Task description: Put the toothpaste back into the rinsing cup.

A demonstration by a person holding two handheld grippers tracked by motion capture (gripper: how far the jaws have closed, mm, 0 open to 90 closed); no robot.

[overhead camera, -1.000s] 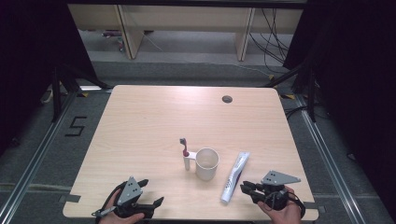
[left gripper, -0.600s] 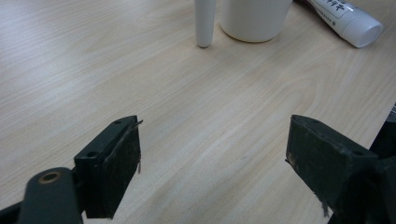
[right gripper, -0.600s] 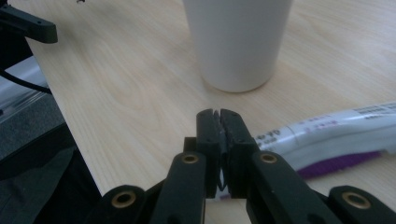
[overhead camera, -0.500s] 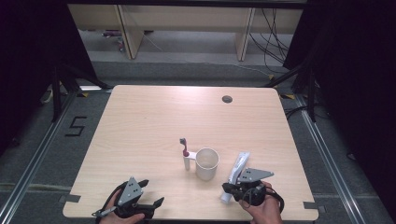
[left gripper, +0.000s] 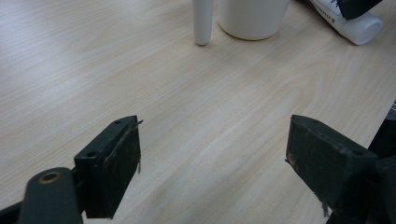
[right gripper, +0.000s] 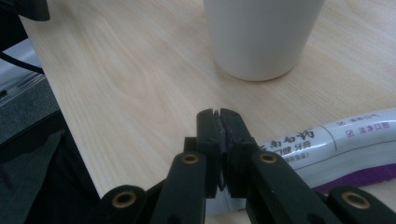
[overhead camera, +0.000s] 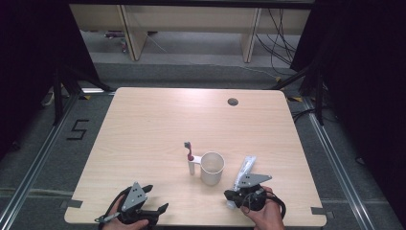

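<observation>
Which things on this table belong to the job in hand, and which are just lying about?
In the job:
- toothpaste tube, lying flat beside the right tool, whose jaws are shut with nothing between them
- white cup, next to the tube

Lying about:
- toothbrush, left of the cup
- dark hole in the tabletop

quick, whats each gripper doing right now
Left gripper: open, nothing between its jaws, above bare table.
Right gripper: shut, holding nothing, over the cap end of the toothpaste tube.
</observation>
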